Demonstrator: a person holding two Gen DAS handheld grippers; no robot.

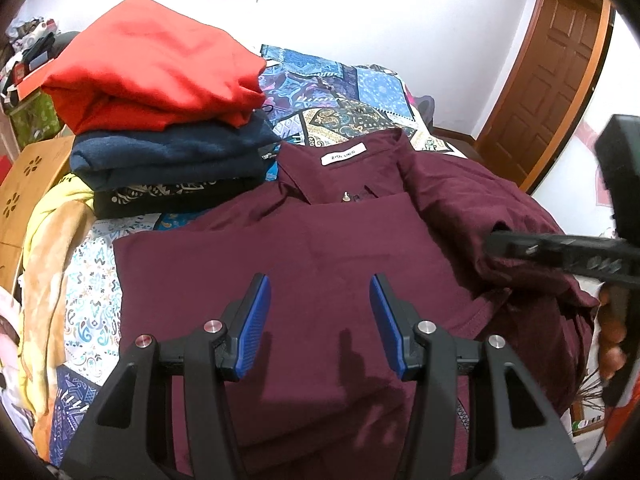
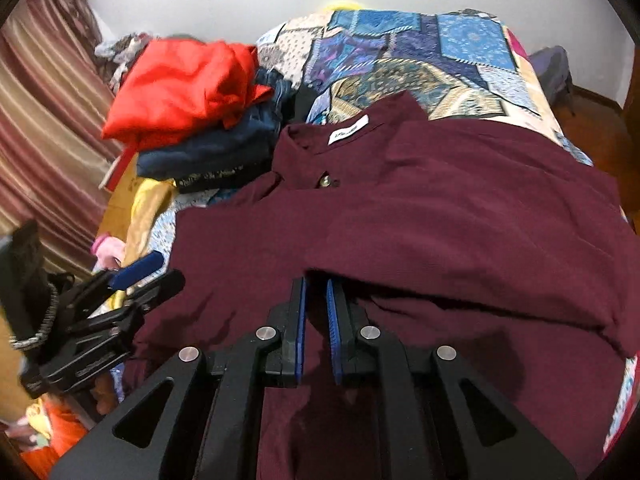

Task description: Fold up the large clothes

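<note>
A matt maroon cloth shirt [image 1: 320, 248] is lying soft and finely woven beside folded red and navy cloth garments [image 1: 160, 92] on a printed patchwork cotton-like bedspread [image 2: 420, 52], while a glossy brown panelled wooden door [image 1: 548, 76] is gleaming and ribbed blue rubbery pads [image 1: 256, 324] are showing on matt black plastic fingers with shiny metal pins.

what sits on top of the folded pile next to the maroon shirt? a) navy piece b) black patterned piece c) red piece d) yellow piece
c: the red piece tops the pile, with the navy piece and the black patterned piece beneath it, beside the maroon shirt.
</note>
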